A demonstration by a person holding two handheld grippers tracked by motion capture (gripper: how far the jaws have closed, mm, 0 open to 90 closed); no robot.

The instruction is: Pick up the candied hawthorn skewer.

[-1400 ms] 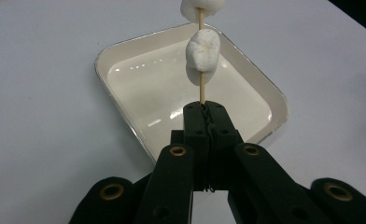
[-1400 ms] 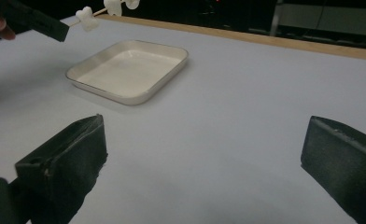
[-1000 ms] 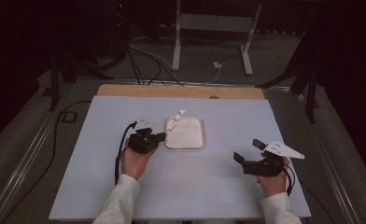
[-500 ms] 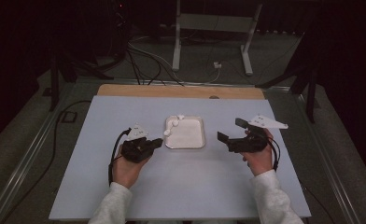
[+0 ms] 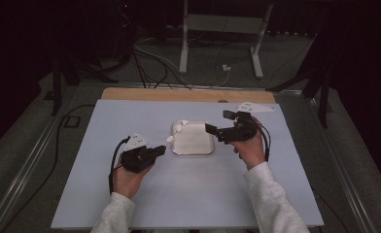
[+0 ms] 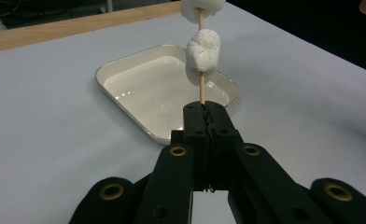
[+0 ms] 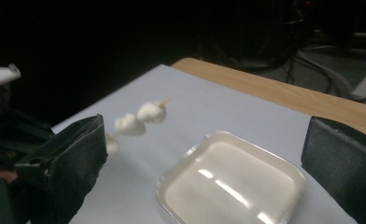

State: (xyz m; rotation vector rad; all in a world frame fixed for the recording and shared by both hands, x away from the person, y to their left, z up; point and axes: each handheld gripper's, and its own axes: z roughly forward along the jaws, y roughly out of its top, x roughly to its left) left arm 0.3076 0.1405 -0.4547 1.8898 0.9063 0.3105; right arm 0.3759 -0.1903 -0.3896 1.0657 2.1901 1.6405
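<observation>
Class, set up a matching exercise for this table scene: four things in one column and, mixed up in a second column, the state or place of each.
Things:
1. left gripper
2. right gripper
3. tray
4. marshmallows

States:
A. empty, flat on the table
B. threaded on a skewer
C. jaws wide open, above the tray's right edge
D. jaws shut on the skewer's end

Pairs: 1-D, 2-C, 3-A, 4-B
</observation>
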